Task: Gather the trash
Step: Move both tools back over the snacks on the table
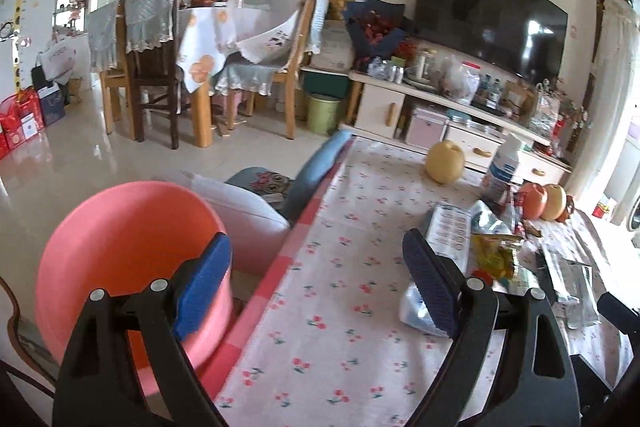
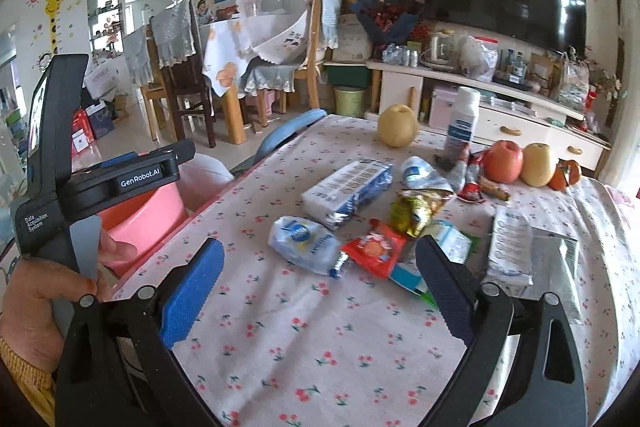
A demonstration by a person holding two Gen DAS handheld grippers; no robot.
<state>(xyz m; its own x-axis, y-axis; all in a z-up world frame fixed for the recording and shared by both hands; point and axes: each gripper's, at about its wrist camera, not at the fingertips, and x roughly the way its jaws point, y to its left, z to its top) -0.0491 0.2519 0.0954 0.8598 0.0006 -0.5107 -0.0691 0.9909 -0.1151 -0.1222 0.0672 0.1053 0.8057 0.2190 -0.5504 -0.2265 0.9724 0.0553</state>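
Your left gripper [image 1: 318, 273] has its ridged blue pads spread wide and empty, hanging above the table edge, with the smooth round pink plastic bin [image 1: 132, 267] at nine o'clock. Your right gripper [image 2: 320, 291] is equally wide and holds nothing. At its twelve o'clock, on the cherry-print cotton tablecloth [image 2: 320, 355], lies the trash: a crinkled white-and-blue plastic pouch [image 2: 306, 245], a glossy red snack packet [image 2: 374, 251] and a barcoded foil-lined wrapper [image 2: 346, 189]. Your left hand [image 2: 36, 303] grips a handle lettered "GenRobot.AI".
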